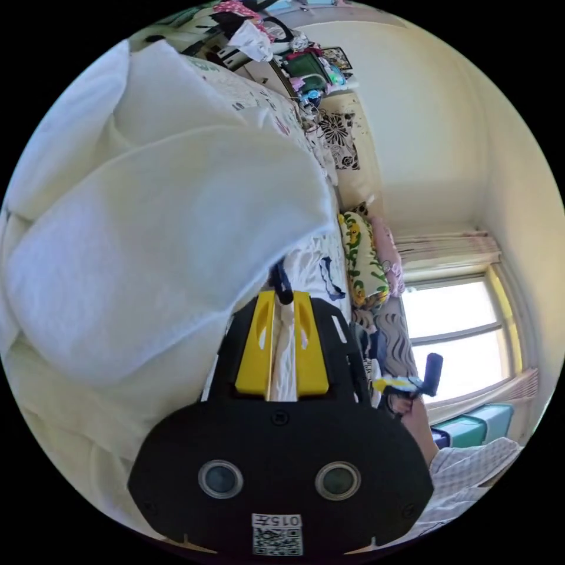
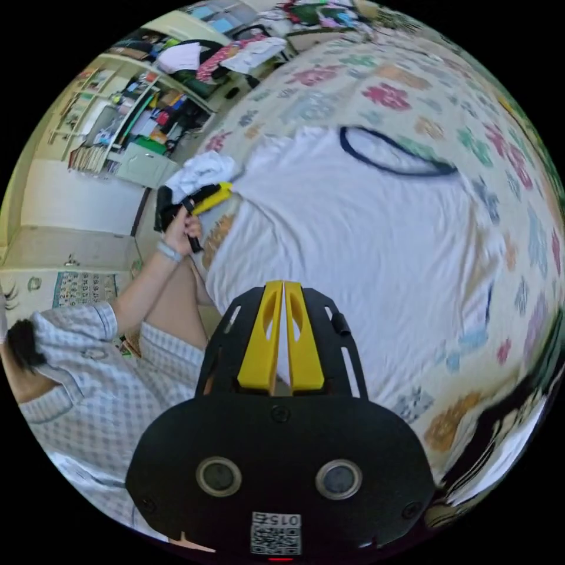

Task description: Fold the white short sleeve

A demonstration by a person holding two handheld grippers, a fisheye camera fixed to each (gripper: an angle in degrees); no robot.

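The left gripper (image 1: pixel 282 306) had its yellow jaws drawn nearly together on a bunched strip of the white shirt (image 1: pixel 165 235), both jaws pressing the cloth, with a dark blue trim edge poking out at the tips. From that grip the fabric billowed up in a broad fold across the left gripper view. In the right gripper view the same gripper (image 2: pixel 206 197) sat in the person's hand (image 2: pixel 179 226) at the shirt's (image 2: pixel 353 247) edge, with a lifted wad of white cloth on it.

The right gripper (image 2: pixel 283 288) had its jaws together with only a thin slit between them; I could not tell whether any cloth was caught there. It hung over the near part of the shirt.

The shirt lay spread on a flowered bedspread (image 2: pixel 412 88), its dark blue neckline (image 2: pixel 394 153) at the far side. Bare bedspread ran beyond the neckline and along the shirt's far side. A window (image 1: pixel 465 335) stood past the bed.
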